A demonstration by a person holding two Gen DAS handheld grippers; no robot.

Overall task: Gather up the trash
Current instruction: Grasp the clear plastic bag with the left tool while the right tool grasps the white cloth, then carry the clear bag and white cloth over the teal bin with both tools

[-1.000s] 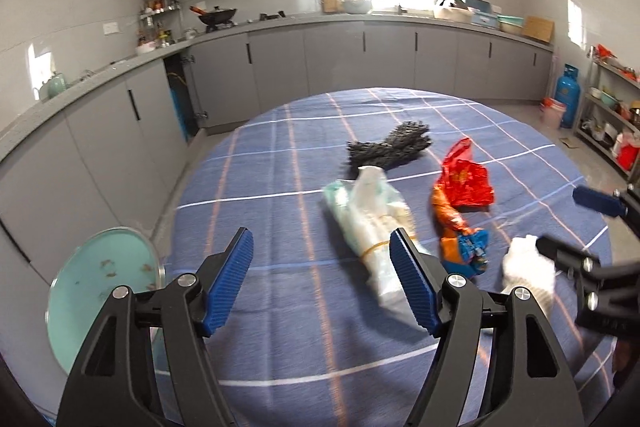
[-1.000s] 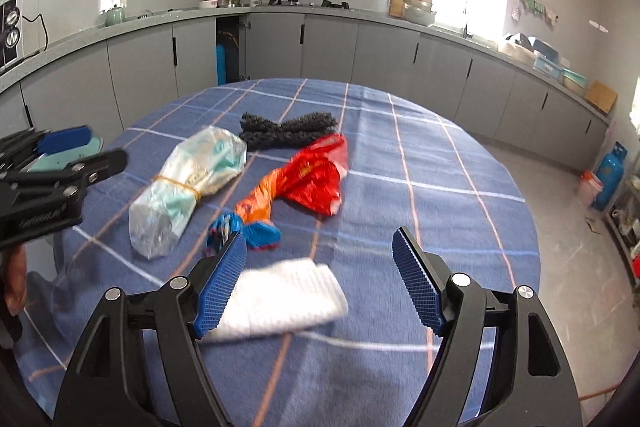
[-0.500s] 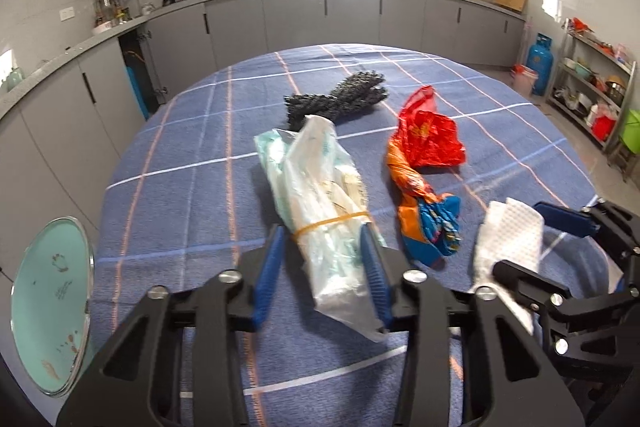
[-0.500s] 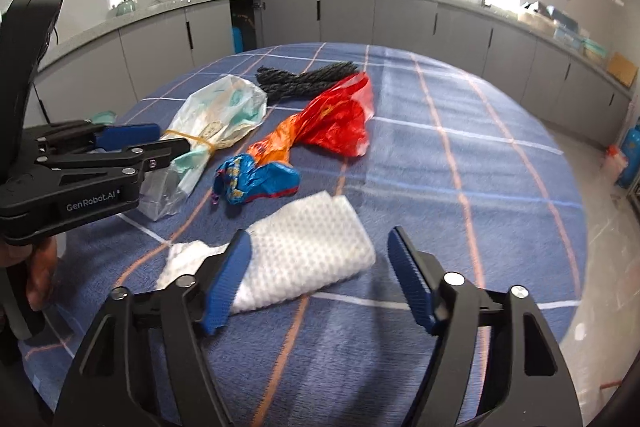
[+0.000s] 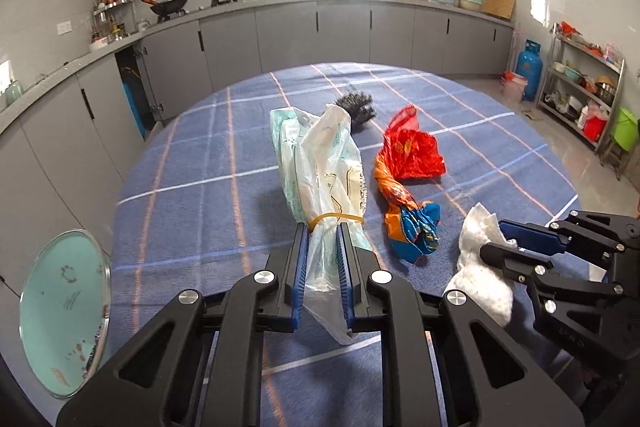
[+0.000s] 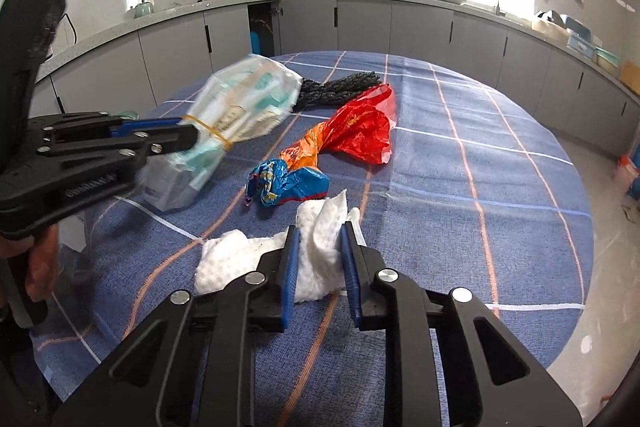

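Note:
My left gripper is shut on a clear plastic bag bound with a yellow rubber band, and holds it lifted off the blue checked tablecloth; the bag also shows in the right wrist view. My right gripper is shut on a crumpled white paper towel, which also shows in the left wrist view. A red, orange and blue wrapper lies on the cloth between them. A black scrubby bundle lies behind it.
A teal bin lid stands off the table's left edge. Grey kitchen cabinets ring the room. A blue gas cylinder and a metal shelf stand at the right.
Both grippers have closed: the left one on the plastic bag, lifting it, and the right one on the white paper towel, which is now bunched up.

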